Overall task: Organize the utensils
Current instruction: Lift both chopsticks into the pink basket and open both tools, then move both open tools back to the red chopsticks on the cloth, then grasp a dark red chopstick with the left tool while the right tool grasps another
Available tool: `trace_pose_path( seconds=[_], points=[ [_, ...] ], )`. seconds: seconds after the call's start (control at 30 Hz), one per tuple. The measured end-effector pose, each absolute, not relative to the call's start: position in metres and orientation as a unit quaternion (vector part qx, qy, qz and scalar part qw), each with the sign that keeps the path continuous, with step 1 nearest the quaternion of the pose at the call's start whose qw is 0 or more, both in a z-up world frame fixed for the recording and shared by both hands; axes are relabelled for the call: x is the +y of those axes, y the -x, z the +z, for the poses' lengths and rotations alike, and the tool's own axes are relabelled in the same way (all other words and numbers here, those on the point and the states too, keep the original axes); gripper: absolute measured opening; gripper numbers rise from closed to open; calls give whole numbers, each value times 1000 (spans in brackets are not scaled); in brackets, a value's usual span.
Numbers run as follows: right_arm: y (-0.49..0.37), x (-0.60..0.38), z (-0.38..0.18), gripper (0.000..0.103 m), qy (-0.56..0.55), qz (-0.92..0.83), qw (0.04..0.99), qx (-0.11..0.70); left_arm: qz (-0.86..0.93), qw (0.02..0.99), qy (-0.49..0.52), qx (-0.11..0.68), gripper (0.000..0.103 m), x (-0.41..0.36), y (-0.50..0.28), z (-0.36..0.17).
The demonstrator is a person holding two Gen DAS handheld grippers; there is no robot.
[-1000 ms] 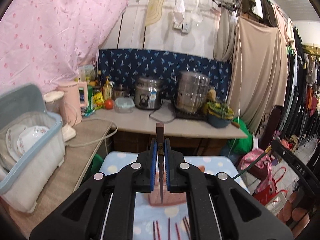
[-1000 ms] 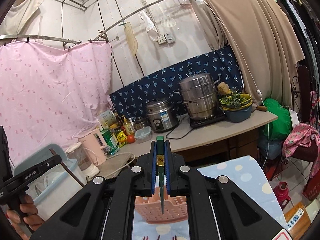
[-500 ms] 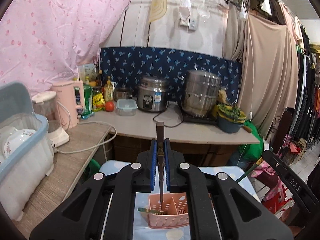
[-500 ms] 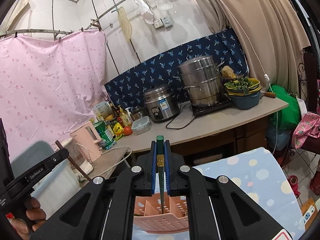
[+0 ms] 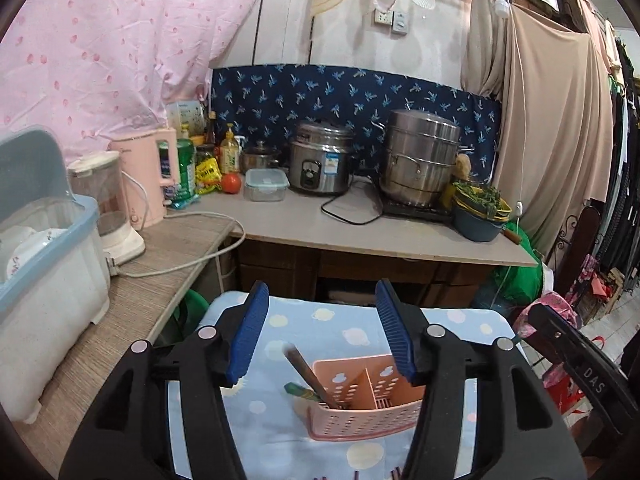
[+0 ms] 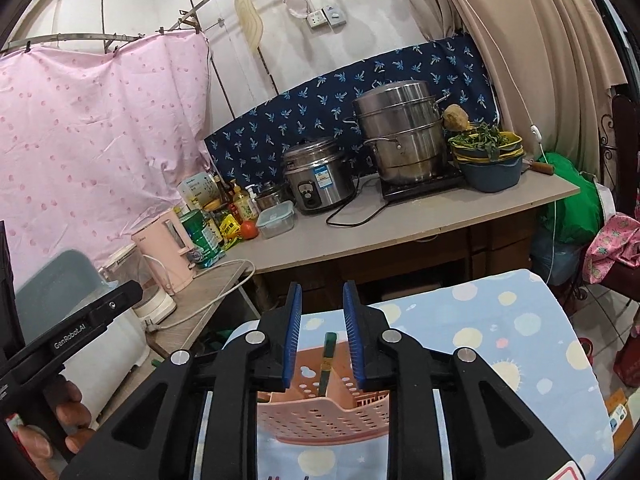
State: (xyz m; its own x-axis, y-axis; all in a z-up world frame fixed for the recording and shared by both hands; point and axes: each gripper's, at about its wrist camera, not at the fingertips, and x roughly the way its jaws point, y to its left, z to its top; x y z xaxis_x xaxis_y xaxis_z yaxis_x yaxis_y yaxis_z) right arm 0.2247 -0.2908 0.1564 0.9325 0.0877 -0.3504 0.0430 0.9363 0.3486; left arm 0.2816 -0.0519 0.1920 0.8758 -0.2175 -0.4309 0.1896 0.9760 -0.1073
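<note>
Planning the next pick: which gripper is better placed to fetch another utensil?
Probably left. Both grippers have just been opening; the left gripper is clear of the brown-handled utensil; the green-handled utensil stands between the right gripper's jaws.

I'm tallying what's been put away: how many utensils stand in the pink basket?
2: a brown-handled utensil and a green-handled utensil, both leaning in the pink basket's left compartment. Others may be hidden inside.

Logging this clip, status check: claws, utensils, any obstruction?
Both claws just opened, left claw wide, right claw narrower. Brown utensil and green utensil in the pink basket. Nothing in the way.
</note>
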Motion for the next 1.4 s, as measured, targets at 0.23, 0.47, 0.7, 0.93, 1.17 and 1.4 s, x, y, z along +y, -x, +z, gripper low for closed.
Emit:
trace_pose_path(
  seconds=[0.23, 0.47, 0.7, 0.93, 1.17, 1.4],
  points=[
    [-191, -281, 161, 22, -160, 21, 969, 189, -106, 966, 22, 233, 53, -40, -256, 196],
    [-134, -270, 138, 24, -155, 36, 958, 240, -113, 958, -11, 265, 53, -25, -202, 174],
    [-73, -264, 85, 24, -158, 28, 942, 296, -107, 941, -35, 318, 53, -11, -151, 121],
    [-27, -254, 33, 24, -154, 32, 927, 341, -101, 922, -25, 374, 53, 3, -109, 62],
    [-2, -228, -14, 24, -109, 25, 916, 386, -95, 906, -12, 412, 53, 9, -79, 16],
    [6, -216, -39, 23, -92, 23, 910, 405, -92, 898, -14, 431, 53, 10, -64, -9]
  ],
)
